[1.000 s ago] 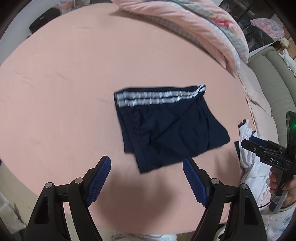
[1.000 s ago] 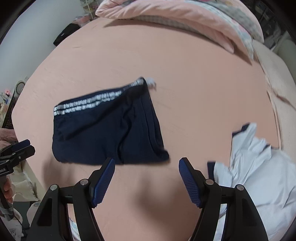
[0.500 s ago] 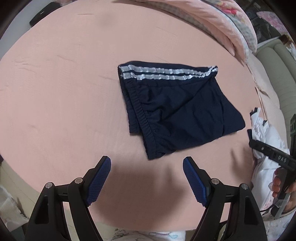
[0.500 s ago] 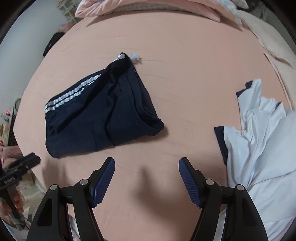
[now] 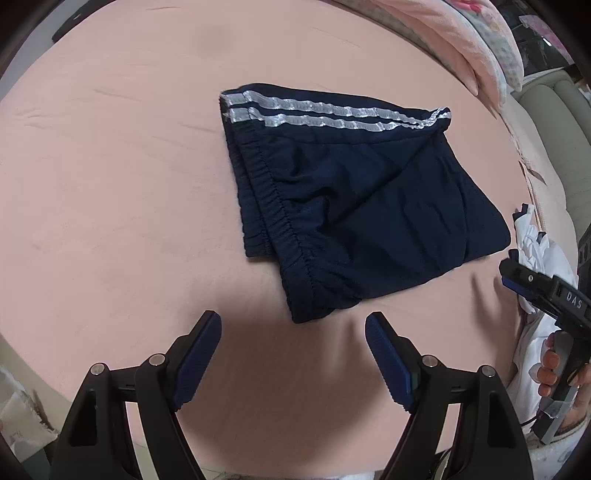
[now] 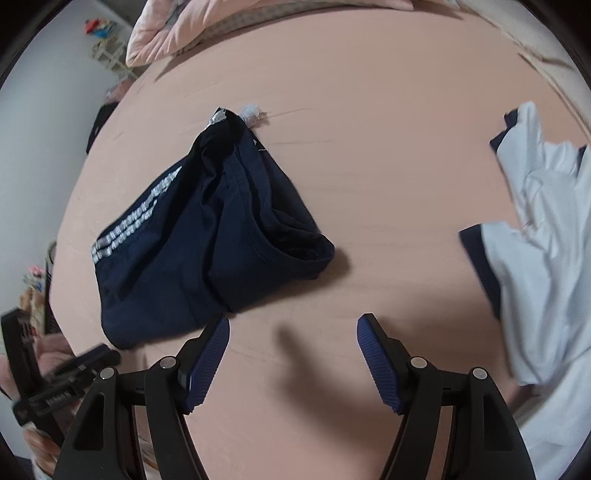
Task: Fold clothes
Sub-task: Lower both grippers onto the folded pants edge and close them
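Folded navy shorts [image 5: 354, 206] with two white side stripes lie flat on the pink bed sheet [image 5: 110, 192]; they also show in the right wrist view [image 6: 207, 236]. My left gripper [image 5: 293, 354] is open and empty, just short of the shorts' near waistband corner. My right gripper [image 6: 291, 354] is open and empty, above the sheet beside the shorts' near edge. The right gripper's body shows at the right edge of the left wrist view [image 5: 546, 295]. A crumpled white shirt with navy trim [image 6: 546, 258] lies to the right.
A pink quilt and pillows [image 5: 465, 33] are piled along the far side of the bed. A grey-green sofa [image 5: 554, 107] stands beyond the right edge. The bed's near edge runs just under both grippers.
Both grippers have moved closer to the shorts, which now fill more of each view. The right wrist view has swung so the white shirt sits further right. Jaws stayed open.
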`<state>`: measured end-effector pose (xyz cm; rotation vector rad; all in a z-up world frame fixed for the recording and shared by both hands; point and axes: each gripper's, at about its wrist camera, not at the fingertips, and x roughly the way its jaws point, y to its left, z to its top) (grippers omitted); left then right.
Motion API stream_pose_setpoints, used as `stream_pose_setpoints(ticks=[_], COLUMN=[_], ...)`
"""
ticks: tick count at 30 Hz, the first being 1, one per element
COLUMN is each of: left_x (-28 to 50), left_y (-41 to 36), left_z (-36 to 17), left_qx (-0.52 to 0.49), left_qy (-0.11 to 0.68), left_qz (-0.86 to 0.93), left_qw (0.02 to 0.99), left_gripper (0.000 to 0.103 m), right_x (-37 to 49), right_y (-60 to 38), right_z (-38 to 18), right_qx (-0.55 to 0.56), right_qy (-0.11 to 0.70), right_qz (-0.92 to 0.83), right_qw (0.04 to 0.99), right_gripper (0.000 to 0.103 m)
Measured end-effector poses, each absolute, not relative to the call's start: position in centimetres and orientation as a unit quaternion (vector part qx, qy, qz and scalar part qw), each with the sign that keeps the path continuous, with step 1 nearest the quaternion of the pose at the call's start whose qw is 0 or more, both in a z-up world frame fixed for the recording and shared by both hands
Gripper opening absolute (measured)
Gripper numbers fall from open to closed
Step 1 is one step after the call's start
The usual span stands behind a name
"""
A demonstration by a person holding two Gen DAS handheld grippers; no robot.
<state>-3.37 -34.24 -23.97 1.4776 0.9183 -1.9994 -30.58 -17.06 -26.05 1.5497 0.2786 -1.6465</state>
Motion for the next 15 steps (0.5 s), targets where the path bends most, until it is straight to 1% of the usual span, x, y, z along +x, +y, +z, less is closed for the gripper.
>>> stream_pose_setpoints(ticks=[4,15], left_x=[-3.5,-3.5], left_y=[-34.1,-34.0], left_z=[-24.7,-25.0], left_qx=[0.538,0.517], left_qy=[0.342,0.337], left_qz=[-0.732,-0.75], left_qw=[0.241,0.239], left_gripper=[0.08,0.08], right_x=[-30.7,-31.6], right_y=[-17.4,-18.3], right_z=[-26.8,-28.4], right_qx=[0.626,0.634], right_qy=[0.076,0.02], right_qz=[-0.653,-0.653], right_qw=[0.418,0.414], right_gripper=[0.071,0.071])
